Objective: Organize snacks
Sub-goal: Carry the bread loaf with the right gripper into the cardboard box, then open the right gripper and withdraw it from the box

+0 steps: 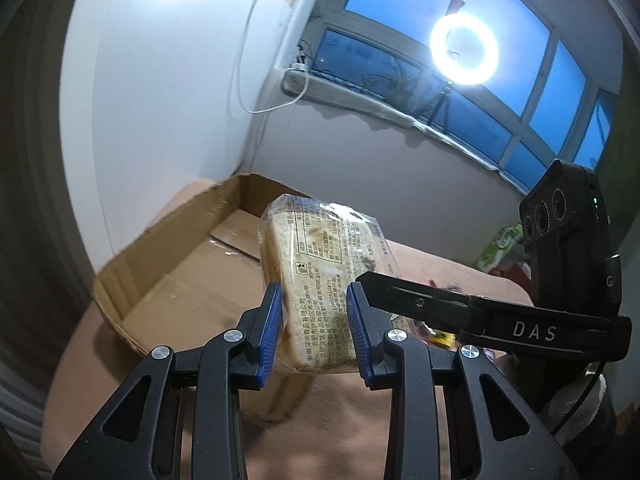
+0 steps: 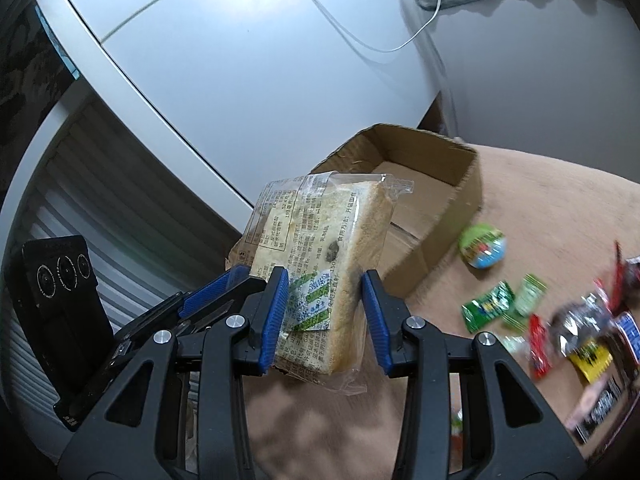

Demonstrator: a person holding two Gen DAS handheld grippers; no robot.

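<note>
Clear wrapping crinkles between both of my tools: the wrapped bread slice is off the brownish cloth surface and held in the air. My left gripper has its jaws partly closed on the lower end of the packet, blue pads pressing its two edges. My right gripper also has its jaws narrowed around the same packet; in the right wrist view the pad on one side sits against the wrapper, while the other pad seems to stand just off the crust, so I judge that grip the looser of the two.

What matters for the coming move is this: the cardboard box lies ahead of both jaws, beyond the bread, its open top facing up and its near wall between me and its floor. The bread's long axis runs away from my left jaws, pointing up and toward the box. In the left wrist view the box looks nearer to my left hand, so I expect that hand to lead over the wall.

Other snacks, among them a round green pack, lie scattered on the cloth on the right, well apart from the box.
</note>
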